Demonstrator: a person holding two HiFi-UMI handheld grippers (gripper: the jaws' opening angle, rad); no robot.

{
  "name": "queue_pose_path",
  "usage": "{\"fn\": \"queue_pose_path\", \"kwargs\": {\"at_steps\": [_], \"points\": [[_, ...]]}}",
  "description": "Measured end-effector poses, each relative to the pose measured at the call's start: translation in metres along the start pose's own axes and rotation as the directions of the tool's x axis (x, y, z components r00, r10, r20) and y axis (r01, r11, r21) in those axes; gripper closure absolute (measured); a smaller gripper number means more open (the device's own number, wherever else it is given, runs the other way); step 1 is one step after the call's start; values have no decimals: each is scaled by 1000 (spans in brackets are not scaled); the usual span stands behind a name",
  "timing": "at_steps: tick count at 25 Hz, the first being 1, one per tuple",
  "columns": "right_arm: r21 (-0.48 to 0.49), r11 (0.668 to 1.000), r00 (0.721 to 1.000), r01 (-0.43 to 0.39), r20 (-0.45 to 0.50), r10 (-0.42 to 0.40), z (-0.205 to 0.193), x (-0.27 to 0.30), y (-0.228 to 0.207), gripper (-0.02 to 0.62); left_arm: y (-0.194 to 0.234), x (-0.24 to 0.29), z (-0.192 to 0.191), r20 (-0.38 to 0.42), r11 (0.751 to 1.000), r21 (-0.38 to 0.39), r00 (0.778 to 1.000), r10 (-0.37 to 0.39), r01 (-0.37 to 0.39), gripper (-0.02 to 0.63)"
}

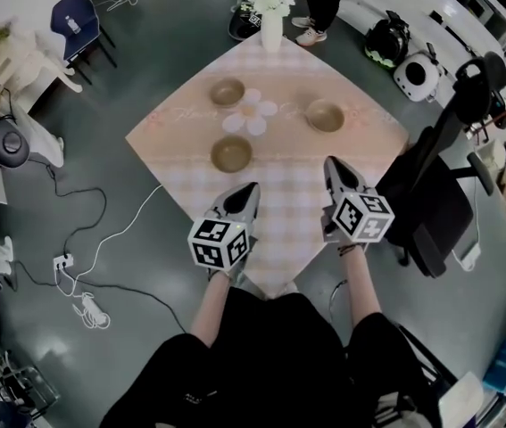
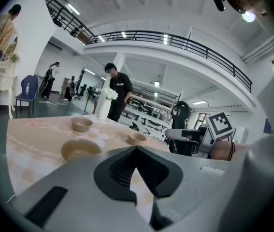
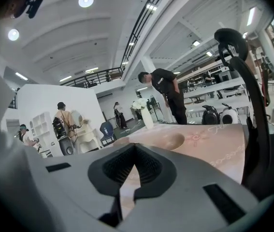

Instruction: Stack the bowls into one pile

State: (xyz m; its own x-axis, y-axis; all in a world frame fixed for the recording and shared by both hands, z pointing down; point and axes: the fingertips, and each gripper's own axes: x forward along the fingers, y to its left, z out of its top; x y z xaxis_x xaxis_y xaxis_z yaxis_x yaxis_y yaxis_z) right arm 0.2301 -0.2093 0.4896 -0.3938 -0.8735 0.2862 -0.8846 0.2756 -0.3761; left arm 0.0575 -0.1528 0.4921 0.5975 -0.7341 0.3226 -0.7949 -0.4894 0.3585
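The jaws of the left gripper (image 2: 137,149) are shut tight, tip to tip, and nothing is held between them. The jaws of the right gripper (image 3: 136,147) are shut the same way, and nothing is held there either. Both grippers are held side by side over the near end of the table, pointing toward the far side.

A cube is fixed on each gripper, one on the left (image 1: 220,242) and one on the right (image 1: 361,215). Black and white square marks are printed on the cubes, but no words.

The table is covered by a pink checked cloth (image 1: 288,181). Curly pink writing is printed on the cloth, but it is too faint to be read. A white flower shape (image 1: 251,112) is seen in the middle of the cloth.

Three brown bowls are set apart on the cloth, not stacked. The near bowl (image 1: 231,153) is placed just beyond the left gripper. The far left bowl (image 1: 228,91) and the right bowl (image 1: 326,115) are placed farther off, on either side of the flower shape. Nothing is seen inside any bowl.

At the far corner a white vase (image 1: 271,27) is stood, and white flowers are held in it. A black chair (image 1: 431,203) is parked at the right of the table.
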Motion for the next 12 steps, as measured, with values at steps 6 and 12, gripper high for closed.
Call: {"fn": "queue_pose_path", "kwargs": {"at_steps": [6, 12], "points": [[71, 995, 997, 73, -27, -71, 4, 28, -35, 604, 2, 38, -5, -63, 999, -21, 998, -28, 27, 609], [121, 985, 992, 126, -40, -122, 12, 58, -66, 604, 8, 82, -8, -104, 998, -26, 993, -51, 49, 609]]}}
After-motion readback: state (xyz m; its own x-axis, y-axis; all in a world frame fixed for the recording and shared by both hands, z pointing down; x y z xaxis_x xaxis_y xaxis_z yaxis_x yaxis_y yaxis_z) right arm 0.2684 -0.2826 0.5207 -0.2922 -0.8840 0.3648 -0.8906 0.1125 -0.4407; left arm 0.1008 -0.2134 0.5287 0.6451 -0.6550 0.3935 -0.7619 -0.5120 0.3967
